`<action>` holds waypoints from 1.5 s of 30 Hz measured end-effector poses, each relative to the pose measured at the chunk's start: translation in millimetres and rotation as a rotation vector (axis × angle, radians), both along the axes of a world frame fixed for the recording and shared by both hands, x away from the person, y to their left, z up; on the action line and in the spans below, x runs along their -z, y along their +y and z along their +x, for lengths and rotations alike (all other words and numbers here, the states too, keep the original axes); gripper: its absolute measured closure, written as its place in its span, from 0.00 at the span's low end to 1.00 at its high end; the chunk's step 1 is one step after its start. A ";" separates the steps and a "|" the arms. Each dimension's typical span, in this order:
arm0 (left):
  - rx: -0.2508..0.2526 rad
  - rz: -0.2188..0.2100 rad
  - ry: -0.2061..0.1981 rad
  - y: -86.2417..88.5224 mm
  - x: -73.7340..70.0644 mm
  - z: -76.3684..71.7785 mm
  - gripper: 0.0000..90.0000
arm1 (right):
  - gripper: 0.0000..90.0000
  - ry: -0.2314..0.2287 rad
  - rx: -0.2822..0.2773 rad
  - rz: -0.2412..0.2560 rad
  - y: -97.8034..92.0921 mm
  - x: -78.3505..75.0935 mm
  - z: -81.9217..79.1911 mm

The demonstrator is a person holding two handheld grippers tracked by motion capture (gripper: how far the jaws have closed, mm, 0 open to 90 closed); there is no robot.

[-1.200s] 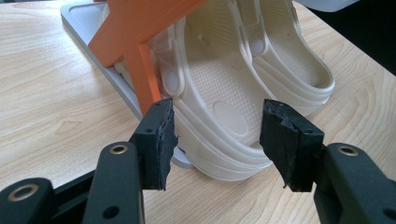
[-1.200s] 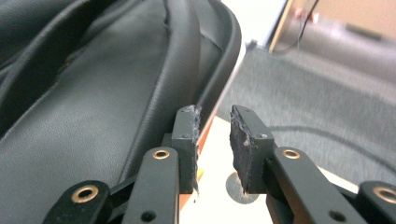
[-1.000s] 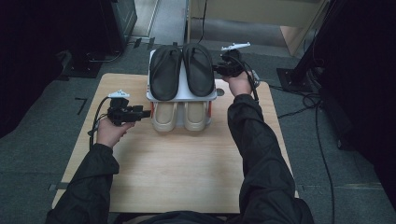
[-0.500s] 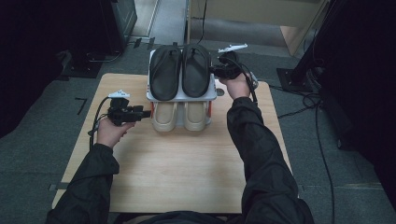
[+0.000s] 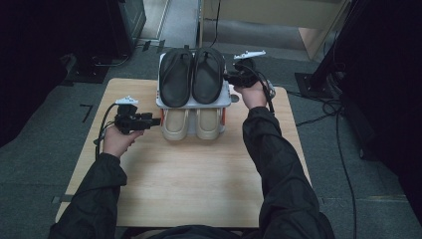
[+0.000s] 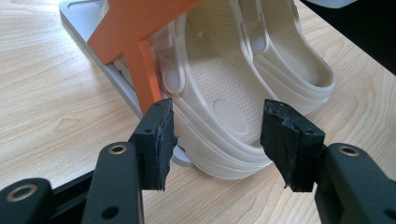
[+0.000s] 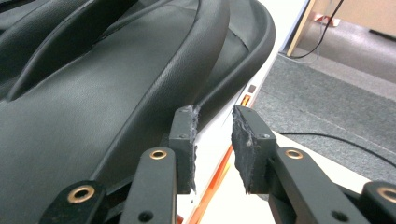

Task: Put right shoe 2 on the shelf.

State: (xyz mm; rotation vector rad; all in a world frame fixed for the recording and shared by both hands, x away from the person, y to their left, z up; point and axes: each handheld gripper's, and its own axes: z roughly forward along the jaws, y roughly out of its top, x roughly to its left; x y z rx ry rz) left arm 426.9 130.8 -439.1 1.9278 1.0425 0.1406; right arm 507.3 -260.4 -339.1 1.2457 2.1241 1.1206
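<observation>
A light wooden table (image 5: 189,184) carries everything, set on grey carpet with dark equipment around it. At its far edge stands a two-tier shoe rack (image 5: 195,103), grey-white shelves on orange supports (image 6: 135,42). The upper shelf holds a pair of black slippers (image 5: 193,74) lying side by side, toes away from the person; the lower shelf holds a pair of cream clogs (image 5: 191,123), their heel ends sticking out over the table toward the person.

The person's dark-sleeved forearms come in from the near side. The right gripper (image 5: 230,77) is raised at the rack's right side, level with the upper shelf — in the right gripper view its jaws stand a little apart, gripping nothing, right at the rim of the nearer black slipper (image 7: 116,93) with the white shelf edge (image 7: 212,154) showing in the gap between them.

The left gripper (image 5: 157,121) sits low by the rack's left side, pointing at the lower tier. In the left gripper view its jaws are spread wide and empty — the heel of the nearer cream clog (image 6: 219,107) lies just beyond and between them, with the left pad (image 6: 159,140) close to the orange support's foot. Whether the pad touches it, I cannot tell.
</observation>
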 end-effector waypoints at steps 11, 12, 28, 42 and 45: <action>-0.002 -0.024 -0.002 1.7 -3.3 -1.8 0.48 | 0.72 -0.019 -0.039 0.023 -9.2 -0.6 -17.5; 0.001 -0.029 0.003 1.7 -3.7 -2.0 0.48 | 0.72 -0.026 -0.041 0.027 -10.4 -0.6 -20.0; 0.029 -0.005 -0.021 -9.5 -10.4 -12.7 0.44 | 0.64 -0.051 -0.096 0.046 -34.0 16.7 -61.1; 0.047 0.029 -0.022 -15.5 -6.4 -25.4 0.43 | 0.60 -0.030 -0.122 0.023 -50.6 48.4 -89.7; 0.045 0.038 -0.013 -15.7 -4.7 -29.1 0.42 | 0.60 -0.038 -0.131 0.029 -52.6 54.0 -97.8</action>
